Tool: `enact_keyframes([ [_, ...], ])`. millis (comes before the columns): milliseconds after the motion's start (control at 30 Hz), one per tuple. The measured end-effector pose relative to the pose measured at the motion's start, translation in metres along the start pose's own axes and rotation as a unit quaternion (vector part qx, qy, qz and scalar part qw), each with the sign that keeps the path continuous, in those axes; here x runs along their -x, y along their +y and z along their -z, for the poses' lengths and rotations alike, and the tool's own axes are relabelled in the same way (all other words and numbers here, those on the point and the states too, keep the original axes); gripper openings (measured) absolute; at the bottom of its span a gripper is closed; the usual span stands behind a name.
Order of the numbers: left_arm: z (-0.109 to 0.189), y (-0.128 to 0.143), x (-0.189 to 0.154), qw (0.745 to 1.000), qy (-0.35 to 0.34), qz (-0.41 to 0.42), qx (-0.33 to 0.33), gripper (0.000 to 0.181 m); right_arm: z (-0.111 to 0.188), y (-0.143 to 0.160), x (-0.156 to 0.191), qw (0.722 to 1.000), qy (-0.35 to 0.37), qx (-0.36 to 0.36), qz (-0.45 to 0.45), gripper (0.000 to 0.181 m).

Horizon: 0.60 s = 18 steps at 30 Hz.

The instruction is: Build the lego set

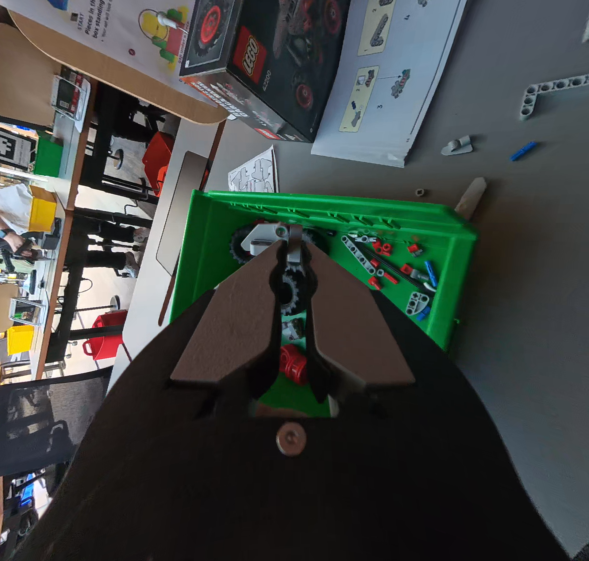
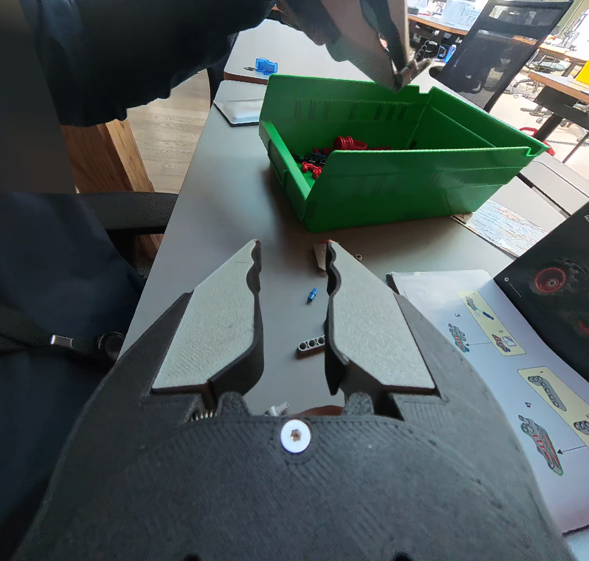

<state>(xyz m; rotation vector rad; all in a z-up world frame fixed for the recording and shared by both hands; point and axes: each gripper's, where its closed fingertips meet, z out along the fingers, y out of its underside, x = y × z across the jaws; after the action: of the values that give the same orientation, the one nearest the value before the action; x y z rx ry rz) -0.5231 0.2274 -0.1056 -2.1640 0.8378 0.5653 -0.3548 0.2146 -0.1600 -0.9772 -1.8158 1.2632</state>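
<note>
My left gripper [image 1: 291,242] is shut on a small grey lego piece [image 1: 294,252] and holds it above the green bin [image 1: 204,242]. The bin holds black tyres [image 1: 290,293], a red hub [image 1: 293,362], a light grey panel [image 1: 261,236] and several small red, blue and grey parts. The right wrist view shows the left gripper [image 2: 400,78] with the grey piece [image 2: 414,67] over the bin's far wall [image 2: 350,105]. My right gripper [image 2: 291,246] is open and empty, low over the table. A blue pin [image 2: 312,294] and a grey beam [image 2: 310,344] lie between its fingers.
The open instruction booklet [image 1: 382,83] and the black lego box [image 1: 255,51] lie beyond the bin. An L-shaped grey beam [image 1: 548,94], a small grey part [image 1: 457,145], a blue pin [image 1: 522,151] and a tan piece [image 1: 471,198] lie loose on the grey table. A dark sleeve [image 2: 127,51] reaches over from the left. One gripper's finger ends stand about 20 centimeters off the other's.
</note>
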Motion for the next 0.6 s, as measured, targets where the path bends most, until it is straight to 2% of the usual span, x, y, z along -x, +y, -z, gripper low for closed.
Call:
enact_keyframes([
  [67, 0.006, -0.012, 0.0, 1.0, -0.003, 0.006, -0.025, 0.005, 0.003, -0.001, -0.001, 1.0, 0.003, -0.003, -0.001, 0.038],
  [300, 0.026, -0.067, -0.021, 0.983, -0.022, 0.009, -0.182, 0.005, 0.009, -0.009, -0.005, 1.0, 0.011, -0.021, -0.007, 0.038],
  [500, 0.054, -0.108, -0.095, 0.947, -0.029, -0.004, -0.32, 0.005, 0.022, -0.026, -0.011, 0.997, -0.003, -0.066, -0.047, 0.038],
  [600, 0.051, -0.11, -0.123, 0.942, -0.063, -0.026, -0.329, 0.005, 0.03, -0.034, -0.016, 0.994, -0.007, -0.087, -0.065, 0.037],
])
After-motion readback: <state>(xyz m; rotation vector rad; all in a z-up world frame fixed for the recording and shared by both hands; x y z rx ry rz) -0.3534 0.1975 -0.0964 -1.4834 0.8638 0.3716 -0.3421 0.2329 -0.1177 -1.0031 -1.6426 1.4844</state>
